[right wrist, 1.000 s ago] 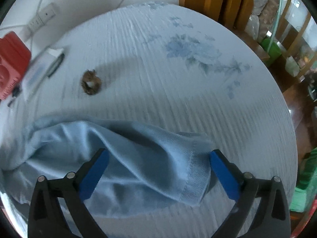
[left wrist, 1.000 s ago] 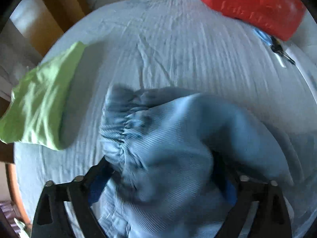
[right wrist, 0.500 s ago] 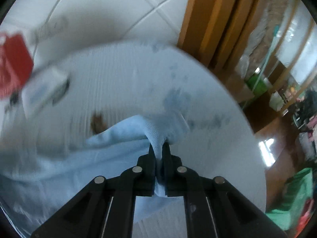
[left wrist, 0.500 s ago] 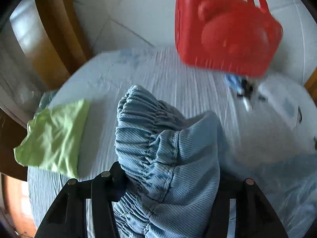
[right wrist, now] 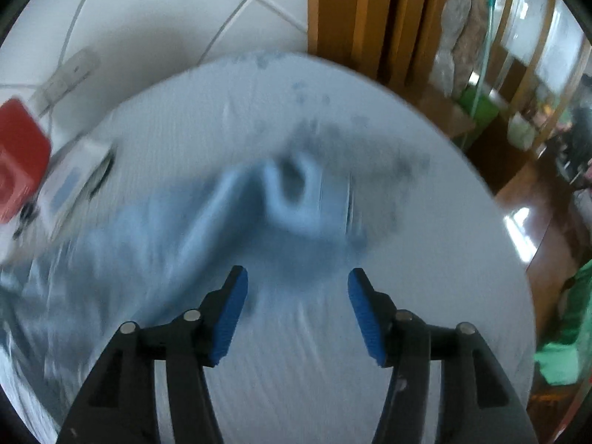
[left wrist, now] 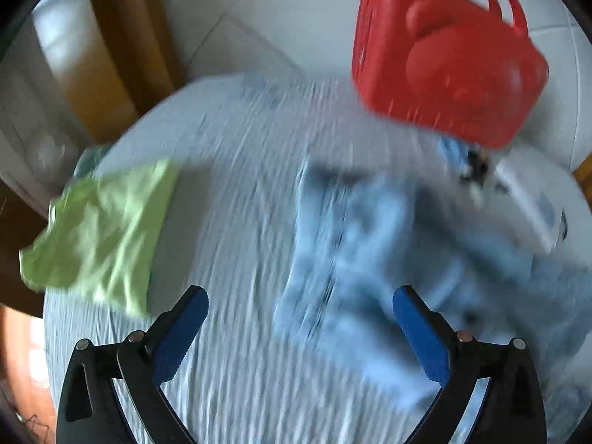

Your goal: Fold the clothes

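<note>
Both tools spread, blue garment ahead

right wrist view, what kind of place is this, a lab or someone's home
Most likely a home. A round table under a blue flower-printed cloth stands on white tiled floor, wooden furniture and household clutter behind it, and a green garment lies beside the blue one.

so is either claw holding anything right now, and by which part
Nothing is held. The left claw and right claw are both open with bare pads, and the blue garment lies loose on the bed sheet.
</note>
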The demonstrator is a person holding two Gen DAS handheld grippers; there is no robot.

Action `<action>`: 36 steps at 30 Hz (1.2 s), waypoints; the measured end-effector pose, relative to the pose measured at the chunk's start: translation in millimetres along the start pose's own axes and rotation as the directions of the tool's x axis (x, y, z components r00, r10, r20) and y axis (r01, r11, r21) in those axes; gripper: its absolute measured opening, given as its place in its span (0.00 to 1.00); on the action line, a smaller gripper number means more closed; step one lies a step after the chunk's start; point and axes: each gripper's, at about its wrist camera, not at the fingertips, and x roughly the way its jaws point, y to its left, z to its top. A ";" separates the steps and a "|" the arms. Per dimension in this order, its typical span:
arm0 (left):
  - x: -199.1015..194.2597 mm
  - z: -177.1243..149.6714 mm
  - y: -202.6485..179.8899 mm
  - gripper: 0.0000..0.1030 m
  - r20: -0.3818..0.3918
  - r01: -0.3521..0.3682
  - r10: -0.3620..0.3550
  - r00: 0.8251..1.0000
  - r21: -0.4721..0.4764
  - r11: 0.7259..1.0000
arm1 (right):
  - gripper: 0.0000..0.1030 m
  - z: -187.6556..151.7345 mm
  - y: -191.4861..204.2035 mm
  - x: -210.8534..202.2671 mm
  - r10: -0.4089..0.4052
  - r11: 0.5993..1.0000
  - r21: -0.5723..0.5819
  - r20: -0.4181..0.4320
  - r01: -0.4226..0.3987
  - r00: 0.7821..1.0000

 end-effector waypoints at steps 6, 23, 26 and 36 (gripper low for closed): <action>23.5 -49.7 -4.2 0.98 0.009 -0.014 0.014 1.000 0.044 0.999 | 0.57 -92.8 7.2 -25.4 0.054 0.998 -0.015 -0.085 -0.055 0.995; 57.9 -22.8 -51.5 0.43 0.001 0.029 -0.029 1.000 0.048 0.998 | 0.97 -211.4 38.0 -54.2 0.060 0.994 -0.078 -0.129 -0.070 0.990; 31.7 -14.8 -49.8 0.15 0.019 0.025 -0.025 1.000 0.039 0.999 | 0.74 -219.7 54.9 -46.1 -0.009 0.988 -0.152 -0.135 -0.011 0.991; -105.6 -43.6 3.6 0.07 0.168 0.009 -0.013 0.986 0.021 1.000 | 0.01 -182.8 38.1 -84.9 -0.055 0.990 -0.132 -0.044 0.049 0.998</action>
